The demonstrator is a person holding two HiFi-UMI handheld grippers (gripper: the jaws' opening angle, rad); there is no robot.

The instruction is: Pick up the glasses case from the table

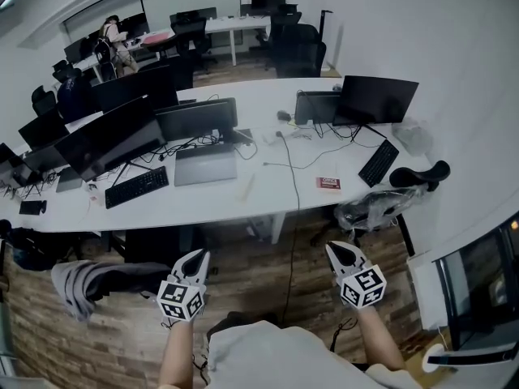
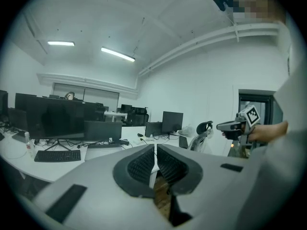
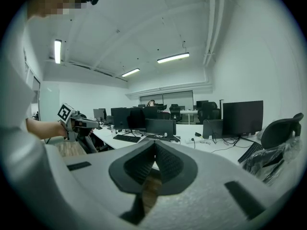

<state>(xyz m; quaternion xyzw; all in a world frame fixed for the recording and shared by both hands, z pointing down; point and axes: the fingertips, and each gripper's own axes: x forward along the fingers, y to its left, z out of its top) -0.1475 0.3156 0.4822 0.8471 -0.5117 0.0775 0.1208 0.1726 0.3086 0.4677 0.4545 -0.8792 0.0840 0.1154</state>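
Both grippers hang over the wooden floor, short of the long white desk (image 1: 268,205). My left gripper (image 1: 197,258) is shut, its pads meeting with nothing between them (image 2: 156,146). My right gripper (image 1: 340,252) is likewise shut and empty (image 3: 154,143). Each shows in the other's view: the right gripper (image 2: 225,126) and the left gripper (image 3: 93,124). On the desk lie a pale oblong object (image 1: 246,186) and a small red flat item (image 1: 328,183). I cannot tell which of them is the glasses case. Neither gripper is near them.
Monitors (image 1: 375,97), a laptop (image 1: 205,165) and keyboards (image 1: 135,186) (image 1: 378,162) crowd the desk, with cables (image 1: 292,164) trailing off its edge. A plastic-wrapped office chair (image 1: 389,201) stands at the right. A chair draped with grey cloth (image 1: 81,286) is at the left.
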